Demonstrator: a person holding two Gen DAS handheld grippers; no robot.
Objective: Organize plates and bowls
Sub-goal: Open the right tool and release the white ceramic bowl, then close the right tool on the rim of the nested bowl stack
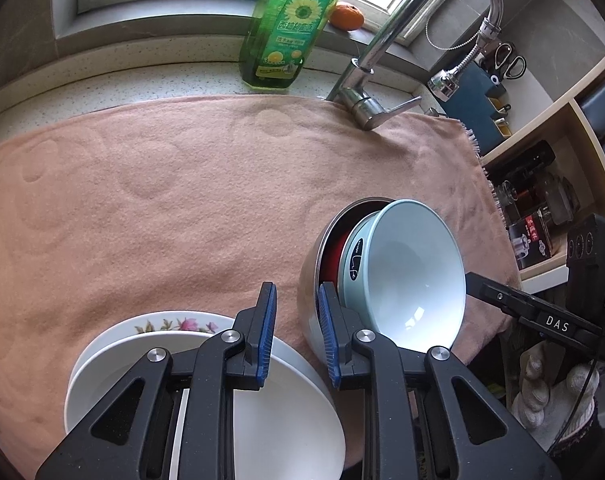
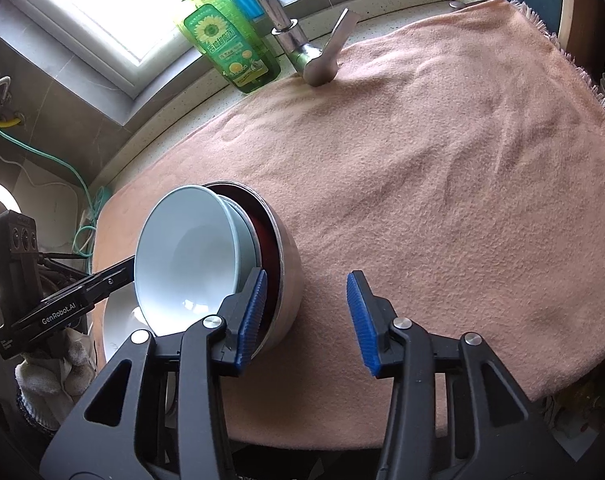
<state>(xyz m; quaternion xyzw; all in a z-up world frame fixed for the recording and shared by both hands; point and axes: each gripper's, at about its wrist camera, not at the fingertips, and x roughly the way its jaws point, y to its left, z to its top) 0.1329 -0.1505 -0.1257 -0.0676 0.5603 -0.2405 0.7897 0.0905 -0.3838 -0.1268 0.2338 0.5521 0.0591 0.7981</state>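
Note:
A stack of nested bowls stands on a pink towel [image 1: 162, 184]. A pale blue bowl [image 1: 414, 272] lies tilted on top, a red bowl [image 1: 331, 256] is under it, and a steel bowl [image 1: 308, 300] is outermost. The stack also shows in the right wrist view [image 2: 190, 256]. White plates [image 1: 286, 408], one with a flower rim [image 1: 182, 324], lie under my left gripper [image 1: 296, 336], which is open and empty beside the steel bowl. My right gripper [image 2: 306, 320] is open and empty, its left finger [image 2: 252, 320] at the stack's rim.
A green dish soap bottle [image 1: 286, 28] and a chrome faucet [image 1: 386, 52] stand at the back, with an orange [image 1: 346, 16] on the sill. Shelves with jars [image 1: 542, 208] are on the right. The towel's front edge [image 2: 382, 436] is close.

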